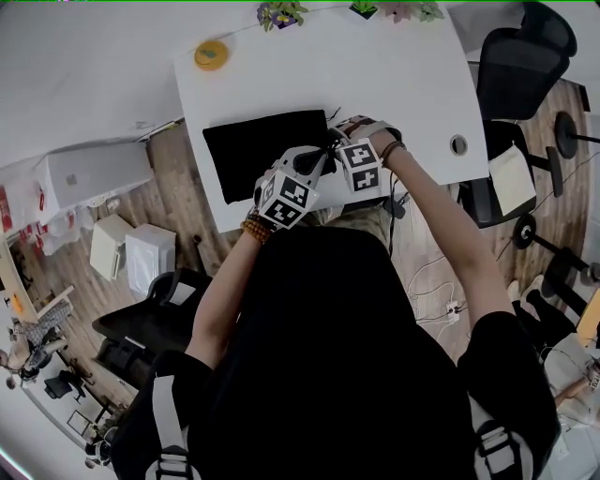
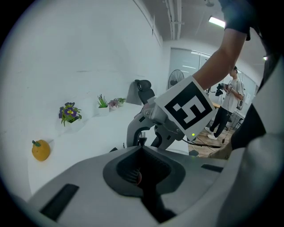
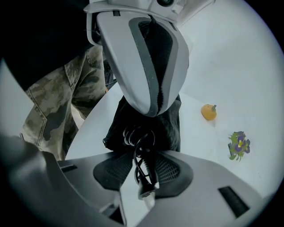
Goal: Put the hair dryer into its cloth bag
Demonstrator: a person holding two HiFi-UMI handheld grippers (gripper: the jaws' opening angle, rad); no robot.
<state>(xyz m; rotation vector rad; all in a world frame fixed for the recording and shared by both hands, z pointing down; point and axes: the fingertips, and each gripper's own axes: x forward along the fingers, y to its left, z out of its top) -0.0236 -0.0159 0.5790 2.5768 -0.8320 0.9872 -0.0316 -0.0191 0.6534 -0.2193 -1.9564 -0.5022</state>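
The black cloth bag (image 1: 262, 150) lies flat on the white table (image 1: 394, 84). My left gripper (image 1: 317, 161) is at the bag's right end, with its jaws shut on the bag's edge. In the right gripper view, black cloth shows between that left gripper's (image 3: 153, 111) closed fingers, above the bag (image 3: 117, 128). My right gripper (image 3: 144, 170) is shut on a coiled black cord (image 3: 141, 146), whose plug (image 3: 144, 193) hangs between the pads. It hovers just right of the left gripper (image 2: 141, 153), over the bag's mouth. The dryer's body is not visible.
An orange fruit-shaped object (image 1: 211, 54) and small potted flowers (image 1: 281, 14) stand at the table's far edge. A cable hole (image 1: 457, 144) is at the table's right. A black office chair (image 1: 516, 66) stands to the right. Another person (image 2: 228, 106) stands in the background.
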